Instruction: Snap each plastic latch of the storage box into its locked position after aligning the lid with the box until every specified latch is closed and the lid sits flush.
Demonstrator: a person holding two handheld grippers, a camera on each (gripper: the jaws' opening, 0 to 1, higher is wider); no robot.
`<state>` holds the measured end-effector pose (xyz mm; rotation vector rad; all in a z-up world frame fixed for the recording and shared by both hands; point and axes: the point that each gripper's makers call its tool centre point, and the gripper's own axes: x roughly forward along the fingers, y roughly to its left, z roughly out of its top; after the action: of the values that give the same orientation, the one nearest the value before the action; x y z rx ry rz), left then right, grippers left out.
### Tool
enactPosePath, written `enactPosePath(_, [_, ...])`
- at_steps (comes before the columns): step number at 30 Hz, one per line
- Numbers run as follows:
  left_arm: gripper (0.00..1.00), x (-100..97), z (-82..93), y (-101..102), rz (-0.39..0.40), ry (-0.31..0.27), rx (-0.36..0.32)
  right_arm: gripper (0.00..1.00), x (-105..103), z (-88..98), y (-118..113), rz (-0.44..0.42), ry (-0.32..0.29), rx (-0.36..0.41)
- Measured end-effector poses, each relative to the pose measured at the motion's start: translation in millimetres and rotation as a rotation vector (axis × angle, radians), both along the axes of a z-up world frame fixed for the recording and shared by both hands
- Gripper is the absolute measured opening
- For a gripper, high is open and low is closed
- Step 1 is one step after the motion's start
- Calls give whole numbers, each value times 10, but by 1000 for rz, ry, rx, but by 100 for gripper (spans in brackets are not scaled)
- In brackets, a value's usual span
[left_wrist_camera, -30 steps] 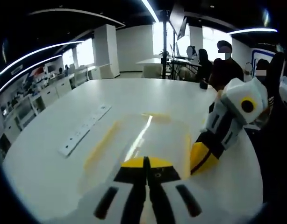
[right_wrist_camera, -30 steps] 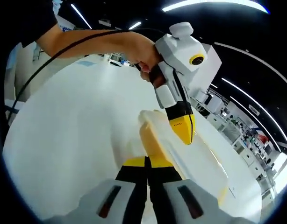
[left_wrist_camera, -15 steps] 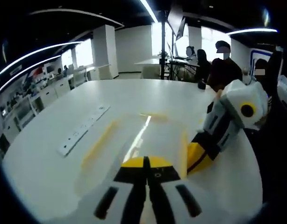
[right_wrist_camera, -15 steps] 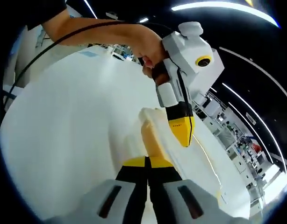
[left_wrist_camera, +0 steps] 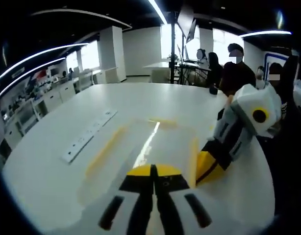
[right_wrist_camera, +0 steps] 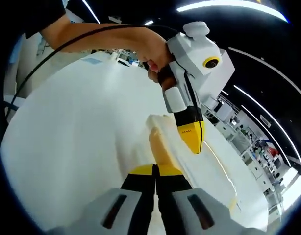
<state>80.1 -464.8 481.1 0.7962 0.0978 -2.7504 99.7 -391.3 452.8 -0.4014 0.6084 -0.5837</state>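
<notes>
Both grippers closed, empty: left gripper (left_wrist_camera: 153, 171) at near short end of translucent plastic storage box (left_wrist_camera: 150, 142), its length running away; right gripper (right_wrist_camera: 155, 171) on orange side latch (right_wrist_camera: 160, 147).

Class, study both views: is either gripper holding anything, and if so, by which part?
Nothing is held. The left gripper and right gripper are shut, tips at the storage box lid.

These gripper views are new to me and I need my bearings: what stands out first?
The translucent storage box with yellow latches lies on the white table. The left tool, shut, points down at its lid; the right tool, also shut, leans against its right edge. A white power strip lies left.
</notes>
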Motion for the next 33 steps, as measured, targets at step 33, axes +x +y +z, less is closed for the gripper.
enactPosePath(33, [0,232,244,-190,181,93,-124,0,-168,605,-405,-72,-224,71])
